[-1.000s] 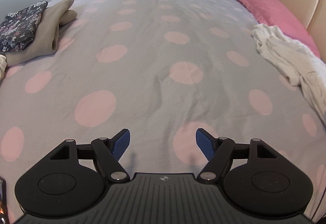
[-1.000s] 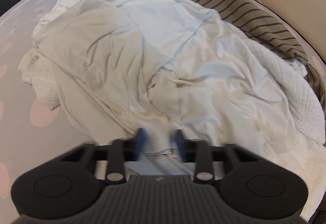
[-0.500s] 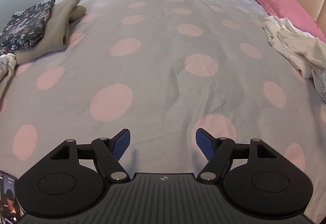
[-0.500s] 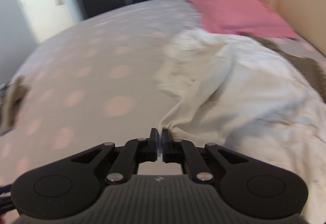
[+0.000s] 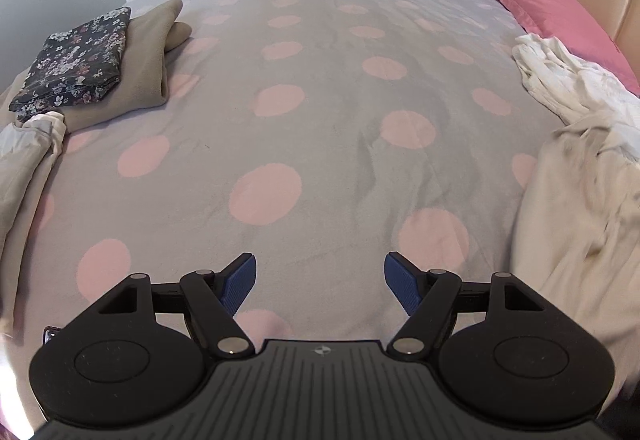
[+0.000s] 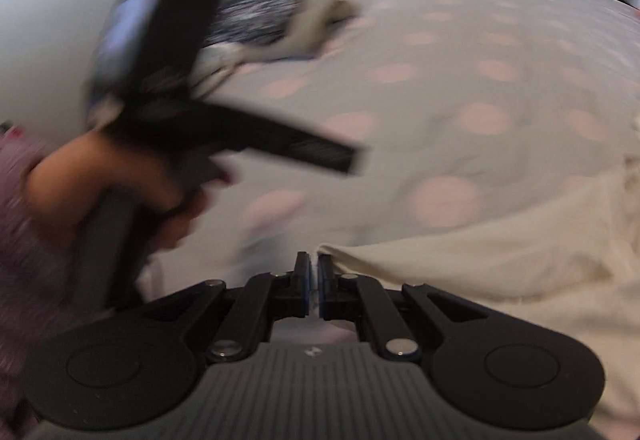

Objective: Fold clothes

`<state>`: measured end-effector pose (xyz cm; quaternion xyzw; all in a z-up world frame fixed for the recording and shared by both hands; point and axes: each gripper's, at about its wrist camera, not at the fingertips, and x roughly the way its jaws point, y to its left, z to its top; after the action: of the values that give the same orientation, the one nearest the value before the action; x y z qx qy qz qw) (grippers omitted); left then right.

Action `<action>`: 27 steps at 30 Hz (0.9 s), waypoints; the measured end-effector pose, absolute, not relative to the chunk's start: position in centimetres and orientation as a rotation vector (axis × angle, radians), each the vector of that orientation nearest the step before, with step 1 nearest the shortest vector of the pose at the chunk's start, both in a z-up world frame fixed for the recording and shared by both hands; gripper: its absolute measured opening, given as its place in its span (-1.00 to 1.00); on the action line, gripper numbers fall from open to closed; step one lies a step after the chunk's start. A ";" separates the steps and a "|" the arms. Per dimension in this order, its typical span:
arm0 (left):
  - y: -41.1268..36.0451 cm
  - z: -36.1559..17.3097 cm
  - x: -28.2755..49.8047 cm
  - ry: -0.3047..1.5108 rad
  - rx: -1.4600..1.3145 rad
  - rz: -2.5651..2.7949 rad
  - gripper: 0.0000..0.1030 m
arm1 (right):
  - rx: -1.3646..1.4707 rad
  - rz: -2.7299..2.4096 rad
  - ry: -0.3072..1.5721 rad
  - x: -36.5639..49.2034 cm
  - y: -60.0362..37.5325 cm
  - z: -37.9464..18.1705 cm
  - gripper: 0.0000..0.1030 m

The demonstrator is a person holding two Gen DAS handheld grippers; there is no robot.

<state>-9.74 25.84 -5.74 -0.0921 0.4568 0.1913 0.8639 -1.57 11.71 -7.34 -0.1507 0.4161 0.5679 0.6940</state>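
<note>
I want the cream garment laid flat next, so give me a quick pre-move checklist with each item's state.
1. Right gripper jaws shut on the cream garment: ok.
2. Left gripper jaws open and empty, ready to take a second corner: ok.
3. Bare stretch of the spotted bedspread to lay it on: ok.
4. Garment free of the white pile: cannot tell.
5. Folded stack out of the way: ok.

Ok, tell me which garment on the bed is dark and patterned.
The folded floral garment, lying on the folded beige one; the other clothes are plain and pale.
</note>
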 end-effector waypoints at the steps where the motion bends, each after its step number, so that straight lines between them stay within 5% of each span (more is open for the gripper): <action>1: 25.6 -5.7 -9.9 0.960 -0.190 0.390 0.37 | -0.365 1.288 0.931 -2.8 12.0 -7.6 -0.91; 15: 22.9 -6.4 -10.7 0.969 -0.193 0.254 0.37 | -0.569 1.055 1.046 -0.7 10.1 -9.8 -0.61; 27: 19.0 -9.7 -9.8 1.064 -0.147 0.090 0.37 | -0.629 0.651 1.006 12.5 5.0 -9.5 -0.33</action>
<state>-9.81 18.98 -9.70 -0.0702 0.5067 0.0427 0.8582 12.49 5.04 -9.54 -0.2909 0.4656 0.3010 0.7798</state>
